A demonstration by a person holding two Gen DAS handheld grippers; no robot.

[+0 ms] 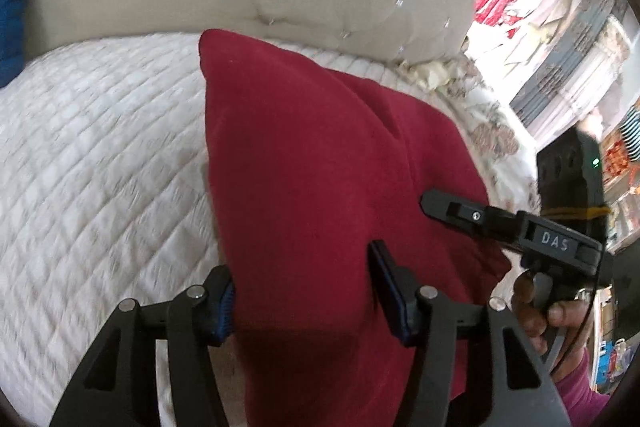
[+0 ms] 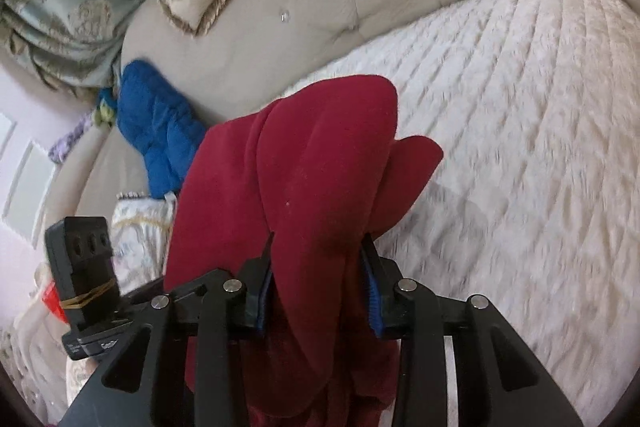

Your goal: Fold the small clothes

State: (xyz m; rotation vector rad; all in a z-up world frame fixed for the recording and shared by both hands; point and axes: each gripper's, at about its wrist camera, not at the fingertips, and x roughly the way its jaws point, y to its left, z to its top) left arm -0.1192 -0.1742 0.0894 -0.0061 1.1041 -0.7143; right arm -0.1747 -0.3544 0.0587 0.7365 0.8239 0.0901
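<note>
- Left tool (image 1: 304,291) clenched on the red garment (image 1: 320,155), which hangs ahead of it above the white quilted bed (image 1: 100,147).
- Right tool (image 2: 318,281) clenched on the same garment's bunched edge.

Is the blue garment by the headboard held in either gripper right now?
No: the blue garment lies untouched against the headboard, while both grippers hold the red garment.
</note>
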